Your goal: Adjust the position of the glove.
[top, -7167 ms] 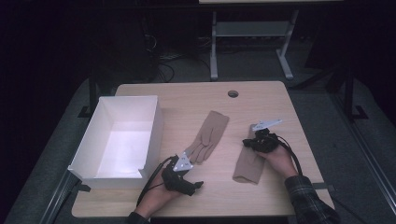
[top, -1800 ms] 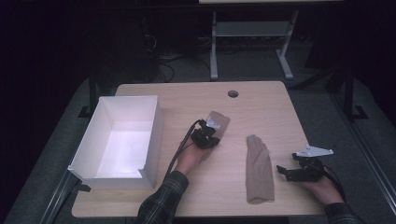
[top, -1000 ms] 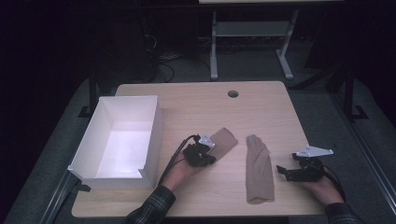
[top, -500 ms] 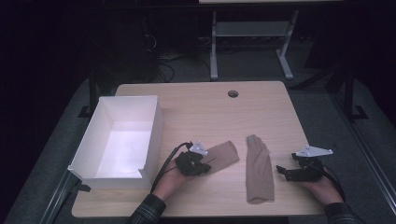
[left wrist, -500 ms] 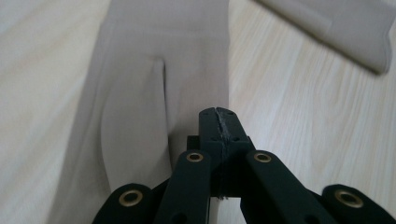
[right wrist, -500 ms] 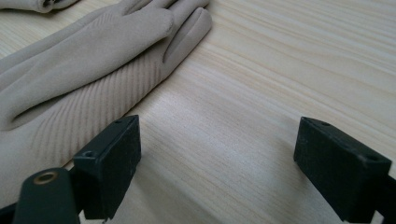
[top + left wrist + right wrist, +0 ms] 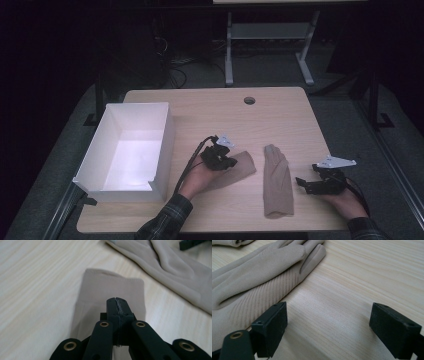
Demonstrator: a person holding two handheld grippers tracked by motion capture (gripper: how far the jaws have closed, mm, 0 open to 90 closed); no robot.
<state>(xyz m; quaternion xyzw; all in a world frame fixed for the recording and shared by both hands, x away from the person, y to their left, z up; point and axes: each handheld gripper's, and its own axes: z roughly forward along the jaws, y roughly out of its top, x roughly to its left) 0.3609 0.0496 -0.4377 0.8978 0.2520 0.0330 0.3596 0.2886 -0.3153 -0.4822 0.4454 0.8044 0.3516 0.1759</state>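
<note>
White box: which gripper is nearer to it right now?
Left. The left gripper sits just right of the white box, shut over a folded beige glove. The right gripper rests far across the table, beyond the flat glove.

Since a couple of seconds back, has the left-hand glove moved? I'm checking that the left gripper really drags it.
Yes. The left gripper, shut on the left-hand glove, has pulled it toward the near table edge, level with the white box front.

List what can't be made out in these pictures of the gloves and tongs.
- Folded glove, high view: near part hidden under the left tongs and hand.
- Left gripper view: whether the shut jaws pinch fabric, hidden by the jaws.
- Flat glove, right gripper view: cuff cut off by the left edge.
</note>
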